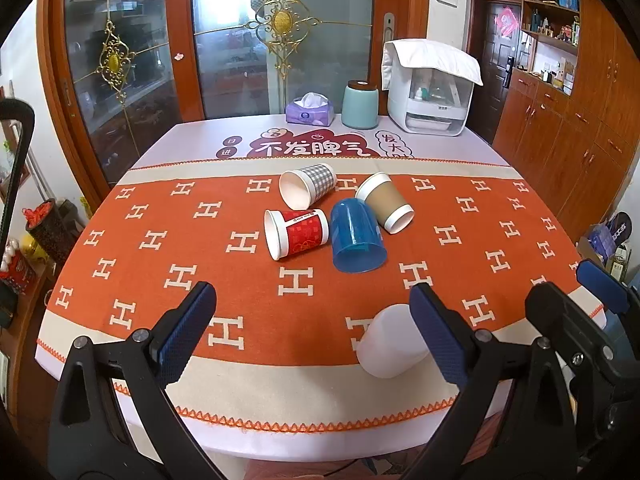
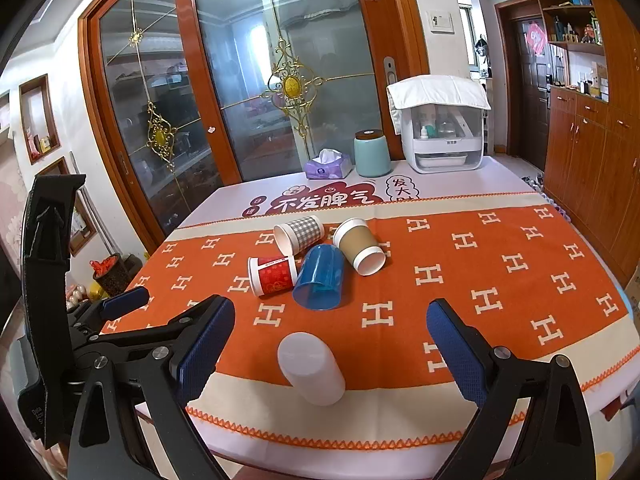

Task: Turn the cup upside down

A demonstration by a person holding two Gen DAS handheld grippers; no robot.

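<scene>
On the orange cloth (image 2: 500, 280), five empty cups lie tipped, both grippers (image 1: 312, 328) (image 2: 332, 344) spread apart.

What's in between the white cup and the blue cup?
Nothing but orange tablecloth with white H shapes. The right wrist view shows the white cup and blue cup apart.
</scene>
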